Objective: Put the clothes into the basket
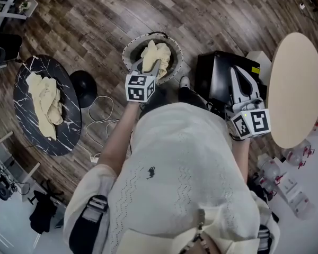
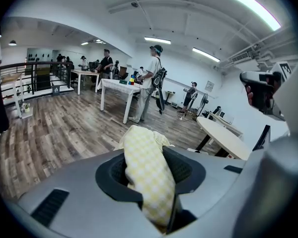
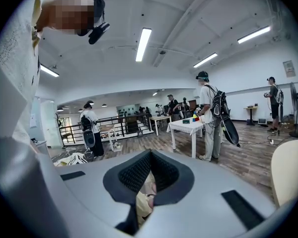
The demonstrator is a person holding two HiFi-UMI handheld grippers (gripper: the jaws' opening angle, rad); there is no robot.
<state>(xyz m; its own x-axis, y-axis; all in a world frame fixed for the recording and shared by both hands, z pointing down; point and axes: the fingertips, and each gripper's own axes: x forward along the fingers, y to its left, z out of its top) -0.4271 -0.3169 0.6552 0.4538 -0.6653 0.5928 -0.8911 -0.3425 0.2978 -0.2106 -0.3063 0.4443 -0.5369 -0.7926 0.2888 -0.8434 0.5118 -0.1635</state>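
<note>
Left fingers (image 2: 188, 168) clamping one cloth (image 2: 146, 172), one basket (image 1: 131, 49), second cloth (image 1: 45, 102) on table (image 1: 69, 134)

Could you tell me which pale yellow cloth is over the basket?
The cloth clamped in the left hand-held gripper; the other cloth lies on the black marble table.

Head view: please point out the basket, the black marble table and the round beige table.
basket (image 1: 128, 49), head view, on its left rim.
black marble table (image 1: 69, 134), head view, on the bare top beside the cloth.
round beige table (image 1: 298, 89), head view, on the middle of its top.
</note>
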